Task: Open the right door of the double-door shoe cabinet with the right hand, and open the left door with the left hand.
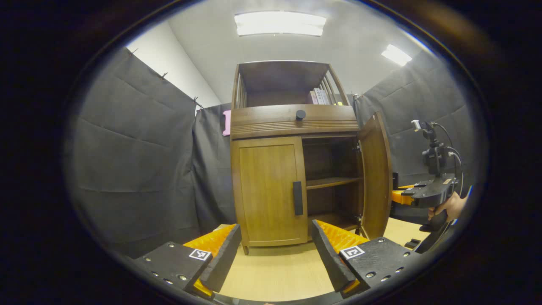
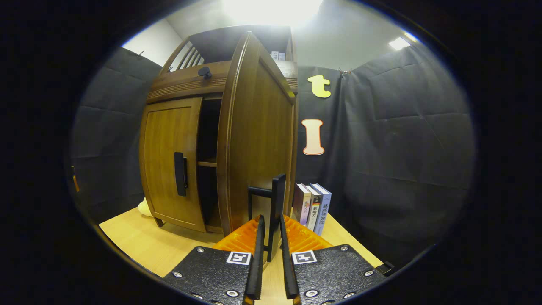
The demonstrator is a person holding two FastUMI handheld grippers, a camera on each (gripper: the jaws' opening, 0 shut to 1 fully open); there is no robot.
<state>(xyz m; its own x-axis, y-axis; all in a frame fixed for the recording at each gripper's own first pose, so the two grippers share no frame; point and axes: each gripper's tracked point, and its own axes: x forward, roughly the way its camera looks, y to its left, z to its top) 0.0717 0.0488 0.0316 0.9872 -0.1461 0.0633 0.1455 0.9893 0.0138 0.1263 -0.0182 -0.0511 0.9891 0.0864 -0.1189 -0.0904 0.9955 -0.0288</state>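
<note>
**Right door swung open, left door closed**

The shoe cabinet (image 1: 292,169) stands on a light wooden desk (image 1: 275,271) inside the booth. In the left gripper view, its right door (image 1: 374,178) stands wide open, showing a dark interior with a shelf (image 1: 332,182) across the middle. The left door (image 1: 269,190) is closed flat, its dark vertical handle (image 1: 298,198) near the inner edge.

The left gripper (image 1: 275,250) sits low in front of the cabinet, its fingers spread wide apart and touching nothing. The left door's handle lies ahead of it, well apart.

In the right gripper view, the right gripper (image 2: 271,250) has its fingers drawn close together on the right door's handle (image 2: 275,212), which stands upright between them. The same gripper, held by a hand (image 1: 451,207), appears off to the right in the left gripper view.

A few books (image 2: 313,207) stand upright on the desk just beside the cabinet, against the black cloth wall (image 2: 402,148). A round knob (image 1: 300,114) sits on the band above the doors.
</note>
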